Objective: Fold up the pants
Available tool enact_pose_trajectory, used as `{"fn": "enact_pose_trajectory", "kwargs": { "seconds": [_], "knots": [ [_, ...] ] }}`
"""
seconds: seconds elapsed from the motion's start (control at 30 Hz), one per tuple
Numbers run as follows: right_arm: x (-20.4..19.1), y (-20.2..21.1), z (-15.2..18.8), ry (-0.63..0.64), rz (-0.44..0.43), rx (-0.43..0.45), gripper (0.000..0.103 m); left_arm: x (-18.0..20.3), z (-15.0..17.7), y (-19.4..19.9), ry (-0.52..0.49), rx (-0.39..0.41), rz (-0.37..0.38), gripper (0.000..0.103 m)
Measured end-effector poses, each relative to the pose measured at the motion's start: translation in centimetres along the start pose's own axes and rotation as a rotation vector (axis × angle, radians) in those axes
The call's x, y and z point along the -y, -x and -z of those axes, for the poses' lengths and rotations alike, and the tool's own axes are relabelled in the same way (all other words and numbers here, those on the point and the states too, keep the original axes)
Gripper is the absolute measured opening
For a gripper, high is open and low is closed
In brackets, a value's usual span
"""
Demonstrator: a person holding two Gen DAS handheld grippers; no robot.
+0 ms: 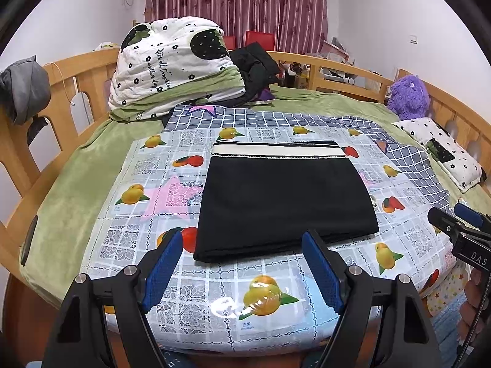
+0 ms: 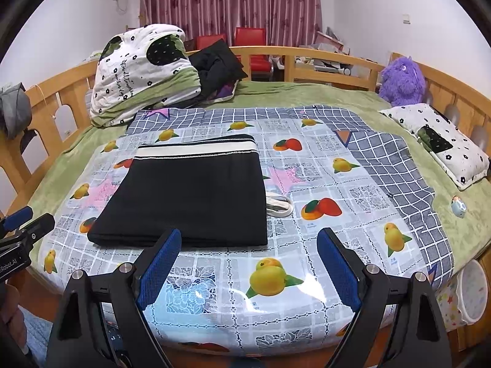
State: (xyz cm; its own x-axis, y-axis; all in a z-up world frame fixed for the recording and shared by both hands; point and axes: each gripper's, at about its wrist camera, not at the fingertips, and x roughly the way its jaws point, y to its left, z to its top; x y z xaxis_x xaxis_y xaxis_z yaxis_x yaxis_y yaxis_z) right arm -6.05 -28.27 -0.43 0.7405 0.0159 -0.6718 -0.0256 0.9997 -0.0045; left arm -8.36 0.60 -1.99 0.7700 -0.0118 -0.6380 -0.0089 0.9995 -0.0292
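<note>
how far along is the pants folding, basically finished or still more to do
Done: the black pants lie as a neat folded rectangle on the fruit-print cover, cream waistband at the far edge. In hand: nothing; the left gripper and right gripper are both open and empty, short of the near fold. Left: apparently nothing, maybe tucking in the white drawstring poking out beside it.
</note>
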Motion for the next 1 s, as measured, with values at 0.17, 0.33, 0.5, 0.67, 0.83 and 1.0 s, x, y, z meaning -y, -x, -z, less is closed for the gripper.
{"fn": "enact_pose_trajectory", "kwargs": {
  "seconds": [0.17, 0.33, 0.5, 0.67, 0.83, 1.0],
  "knots": [
    [0.0, 0.0, 0.0, 0.001, 0.000, -0.001, 0.089, -0.1, 0.0, 0.0, 0.000, 0.001, 0.000, 0.079],
    [-0.1, 0.0, 0.0, 0.001, -0.001, 0.000, 0.089, 0.0, 0.0, 0.1, -0.001, 0.001, -0.001, 0.079],
    [0.0, 0.0, 0.0, 0.004, -0.001, -0.004, 0.089, 0.1, 0.0, 0.1, -0.001, 0.000, -0.001, 0.079],
    [0.0, 0.1, 0.1, 0.006, -0.001, -0.008, 0.089, -0.1, 0.3, 0.4, -0.012, -0.008, 0.000, 0.079],
    [0.2, 0.4, 0.5, 0.002, -0.010, -0.012, 0.089, 0.0, 0.4, 0.7, -0.013, -0.011, 0.002, 0.079],
    [0.2, 0.6, 0.9, 0.003, -0.015, -0.014, 0.089, 0.4, 0.6, 1.1, -0.033, 0.009, -0.001, 0.079]
  ]
}}
